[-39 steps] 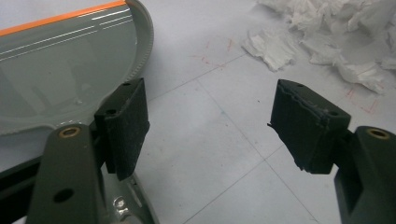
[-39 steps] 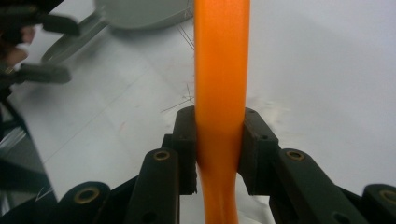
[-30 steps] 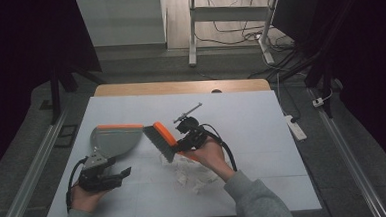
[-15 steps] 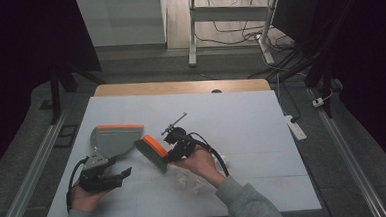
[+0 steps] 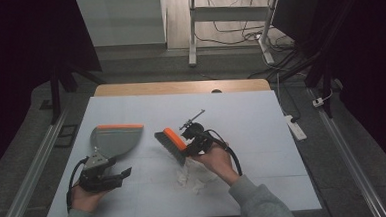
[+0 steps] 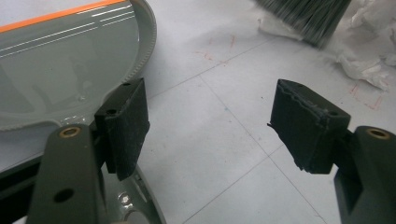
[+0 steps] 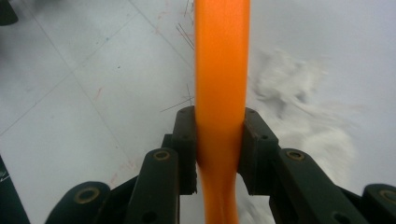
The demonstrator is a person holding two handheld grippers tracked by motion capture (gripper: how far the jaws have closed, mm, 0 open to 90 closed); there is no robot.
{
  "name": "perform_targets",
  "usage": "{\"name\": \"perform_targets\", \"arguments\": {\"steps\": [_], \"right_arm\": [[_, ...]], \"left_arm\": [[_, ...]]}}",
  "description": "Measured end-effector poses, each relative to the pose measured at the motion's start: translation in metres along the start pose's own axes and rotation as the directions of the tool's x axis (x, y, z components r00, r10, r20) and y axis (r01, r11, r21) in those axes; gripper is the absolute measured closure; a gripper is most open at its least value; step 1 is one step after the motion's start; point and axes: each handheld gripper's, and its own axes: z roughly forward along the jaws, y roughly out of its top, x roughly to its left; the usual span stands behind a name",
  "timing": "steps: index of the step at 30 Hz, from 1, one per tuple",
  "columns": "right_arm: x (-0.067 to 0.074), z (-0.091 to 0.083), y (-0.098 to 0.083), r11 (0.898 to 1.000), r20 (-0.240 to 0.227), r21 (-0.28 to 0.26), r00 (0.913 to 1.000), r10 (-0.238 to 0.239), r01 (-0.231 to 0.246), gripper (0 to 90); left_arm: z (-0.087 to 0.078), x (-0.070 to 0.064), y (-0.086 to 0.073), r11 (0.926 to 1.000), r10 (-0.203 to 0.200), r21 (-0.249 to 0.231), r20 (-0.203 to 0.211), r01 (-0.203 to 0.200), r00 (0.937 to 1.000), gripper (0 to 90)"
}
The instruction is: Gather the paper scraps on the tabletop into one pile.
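Sweep setup: brush between paper scraps and dustpan

My left gripper (image 5: 115, 175), jaws spread, sits nearest; my right gripper (image 7: 219, 140) pinches the orange-handled brush (image 5: 172, 143). Crumpled paper scraps (image 5: 190, 177) lie near-right of its bristles; the grey dustpan (image 5: 113, 139) lies farther left.

Dustpan (image 6: 56, 70): glossy grey plastic. Brush handle (image 7: 220, 70): smooth orange plastic. Crumpled white paper (image 5: 192, 177). Matt tabletop (image 5: 261, 115).
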Motion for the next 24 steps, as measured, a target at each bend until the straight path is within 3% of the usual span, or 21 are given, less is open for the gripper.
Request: {"name": "perform_targets", "arguments": {"steps": [3,7,10,15,19,24], "right_arm": [[-0.002,-0.018,-0.003,0.999,-0.013,-0.049,0.9998,0.012,-0.013,70.6],[0.001,-0.048,-0.003,0.993,-0.021,-0.119,0.9996,-0.020,0.018,70.6],[0.009,-0.064,-0.007,0.991,-0.052,-0.127,0.9977,-0.043,0.036,70.6],[0.033,-0.055,-0.023,0.994,-0.110,-0.016,0.9877,-0.111,0.110,70.6],[0.051,-0.039,-0.033,0.979,-0.154,0.055,0.9703,-0.186,0.197,70.6],[0.056,-0.020,-0.036,0.958,-0.128,0.148,0.9648,-0.229,0.247,70.6]], "left_arm": [[0.000,-0.001,0.000,1.0000,0.002,0.001,0.000,-0.002,1.0000,28.7],[0.000,-0.001,0.000,1.0000,0.000,0.001,-0.002,0.000,1.0000,28.7],[-0.001,0.000,-0.001,1.0000,-0.002,-0.001,-0.004,0.002,1.0000,28.6],[-0.001,0.001,-0.001,1.0000,-0.004,-0.003,-0.005,0.004,1.0000,28.7],[-0.001,0.000,-0.001,1.0000,-0.004,-0.001,-0.005,0.004,1.0000,28.7],[-0.001,0.000,-0.001,1.0000,-0.001,0.001,-0.003,0.001,1.0000,28.7]]}}
